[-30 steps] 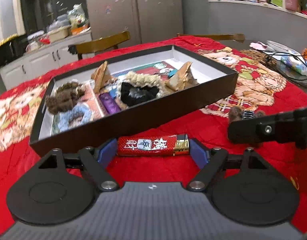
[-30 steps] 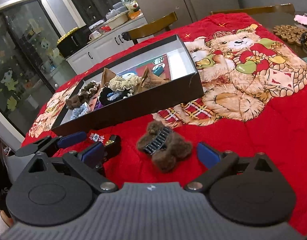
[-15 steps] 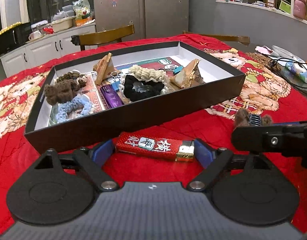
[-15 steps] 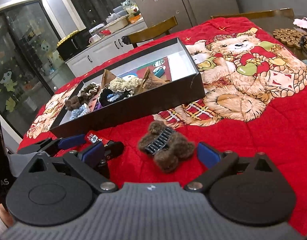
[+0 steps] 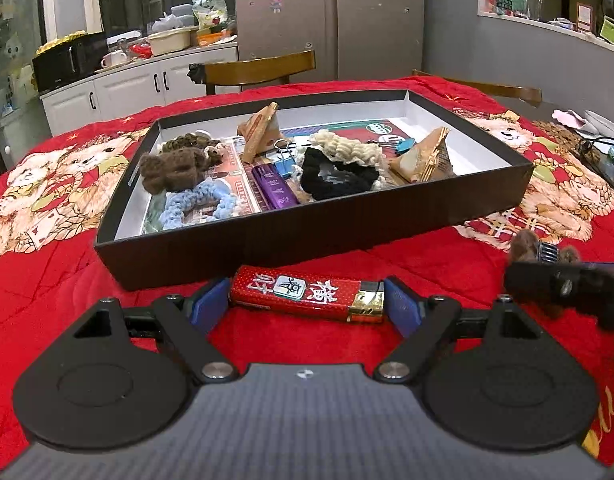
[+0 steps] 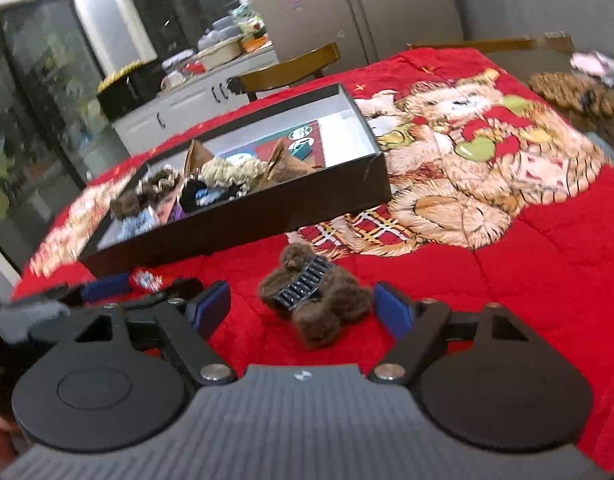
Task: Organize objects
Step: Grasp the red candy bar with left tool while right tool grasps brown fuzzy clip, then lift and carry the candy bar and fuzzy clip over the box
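Note:
A red lighter (image 5: pixel 307 293) with white characters sits crosswise between my left gripper's (image 5: pixel 307 305) blue pads, which press on both its ends; it is raised just in front of the black box (image 5: pixel 315 216). The box holds scrunchies, a purple lighter (image 5: pixel 274 186), binder clips and folded paper packets. A brown furry hair clip (image 6: pixel 313 294) lies on the red blanket between my right gripper's (image 6: pixel 303 307) open pads, not touched. The clip also shows in the left wrist view (image 5: pixel 541 250), partly hidden by the right gripper.
The box also shows in the right wrist view (image 6: pixel 243 216), ahead and left. The left gripper (image 6: pixel 107 288) is at the right view's lower left. Wooden chairs (image 5: pixel 255 68) stand behind the table. Cables and small items (image 5: pixel 599 148) lie at the far right edge.
My left gripper has lifted the red lighter, so more of the box's inside shows. My right gripper has come closer around the furry hair clip; its view is blurred by motion.

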Demonstrator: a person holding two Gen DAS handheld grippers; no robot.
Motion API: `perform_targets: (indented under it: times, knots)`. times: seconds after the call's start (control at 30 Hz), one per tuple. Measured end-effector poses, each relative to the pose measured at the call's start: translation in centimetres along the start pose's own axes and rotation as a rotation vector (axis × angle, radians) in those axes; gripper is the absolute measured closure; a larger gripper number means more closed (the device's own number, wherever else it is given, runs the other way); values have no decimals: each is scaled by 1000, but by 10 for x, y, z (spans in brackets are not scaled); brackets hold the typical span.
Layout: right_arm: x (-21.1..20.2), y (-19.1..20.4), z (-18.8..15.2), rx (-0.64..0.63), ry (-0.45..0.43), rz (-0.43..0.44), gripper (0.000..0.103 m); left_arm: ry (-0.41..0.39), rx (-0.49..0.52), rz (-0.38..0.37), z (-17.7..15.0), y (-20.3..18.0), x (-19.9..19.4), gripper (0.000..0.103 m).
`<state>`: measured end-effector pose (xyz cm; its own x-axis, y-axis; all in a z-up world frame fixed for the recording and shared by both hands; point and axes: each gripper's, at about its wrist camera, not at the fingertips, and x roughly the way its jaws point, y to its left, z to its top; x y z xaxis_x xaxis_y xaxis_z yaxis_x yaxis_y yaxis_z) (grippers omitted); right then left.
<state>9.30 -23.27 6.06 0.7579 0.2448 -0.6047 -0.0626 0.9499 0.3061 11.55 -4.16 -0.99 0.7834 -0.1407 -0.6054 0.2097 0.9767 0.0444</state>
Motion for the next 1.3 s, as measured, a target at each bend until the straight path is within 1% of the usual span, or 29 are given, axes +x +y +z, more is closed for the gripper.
perform_targets:
  times: [0.1,0.17,0.2,0.23,0.27,0.33,0.5,0.8,1.07,1.3]
  knots:
    - [2,9,-5,-68,-10,-33,19,-4,7,7,0,-1,0,17]
    - [2,14,-8,-106,-20,-63,34,-4,3,10,0,0,0,17]
    - [2,17,-9,-127,-29,-94,40,-5,3,17,0,-1,0,17]
    - [3,20,-11,-153,-37,-134,50,-5,1,22,0,0,0,17]
    - [4,22,-12,-181,-39,-158,51,-6,-1,26,0,-1,0,17]
    - [3,26,-14,-207,-44,-171,53,-8,1,36,0,-1,0,17]
    - [2,26,-14,-217,-48,-182,55,-15,14,56,0,-3,-1,17]
    - [0,25,-14,-184,-70,-167,58,-19,17,68,-1,-3,-2,17]
    - [-5,23,-13,-158,-107,-129,59,-21,21,73,-1,-4,-2,17]
    - [-6,25,-14,-165,-127,-129,59,-26,22,89,0,-5,-3,17]
